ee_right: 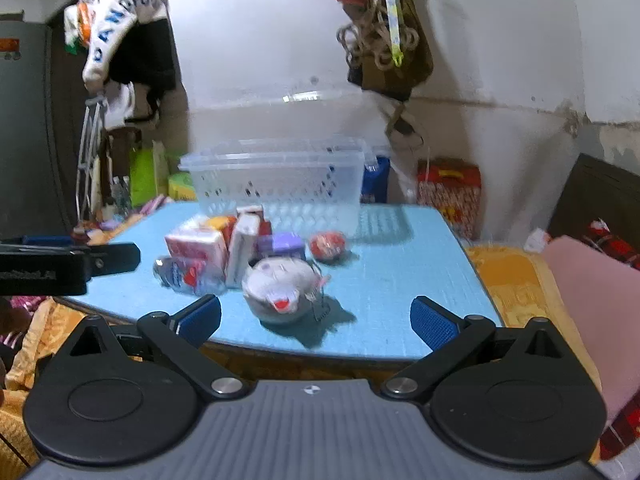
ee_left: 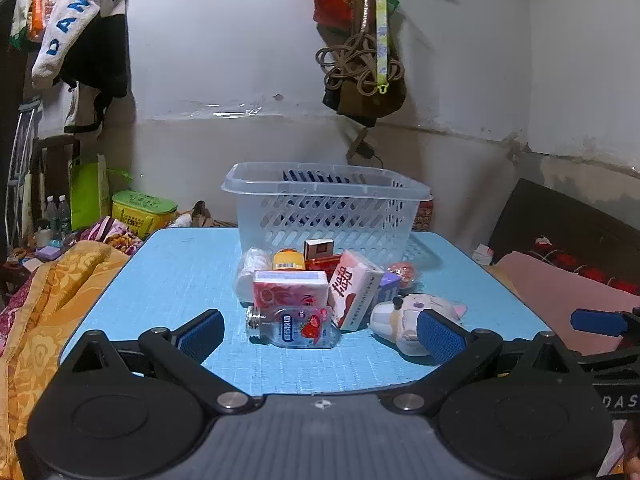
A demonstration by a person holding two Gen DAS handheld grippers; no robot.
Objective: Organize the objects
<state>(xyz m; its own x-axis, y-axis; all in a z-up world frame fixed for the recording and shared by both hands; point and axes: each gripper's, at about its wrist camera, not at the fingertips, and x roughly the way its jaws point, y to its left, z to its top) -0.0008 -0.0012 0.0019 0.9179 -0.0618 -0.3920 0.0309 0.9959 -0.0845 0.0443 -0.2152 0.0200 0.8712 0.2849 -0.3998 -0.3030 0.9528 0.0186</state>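
Note:
A clear plastic basket (ee_left: 326, 204) stands at the far side of the blue table (ee_left: 180, 280); it also shows in the right wrist view (ee_right: 276, 184). In front of it lies a pile: a strawberry-label bottle (ee_left: 294, 328), a pink tissue pack (ee_left: 290, 290), a white and red box (ee_left: 354, 294), a yellow-capped jar (ee_left: 288, 261), a red ball (ee_left: 403, 271) and a white cat toy (ee_left: 416, 316). My left gripper (ee_left: 320, 334) is open, just short of the bottle. My right gripper (ee_right: 316, 318) is open, near the table's front edge, just short of the cat toy (ee_right: 280, 288).
Orange bedding (ee_left: 48, 300) lies left of the table and a pink cushion (ee_right: 592, 300) right. Bags hang on the wall behind (ee_left: 360, 60). A red box (ee_right: 450, 188) stands beyond the table's far right corner. The right gripper's finger shows at the left view's right edge (ee_left: 596, 322).

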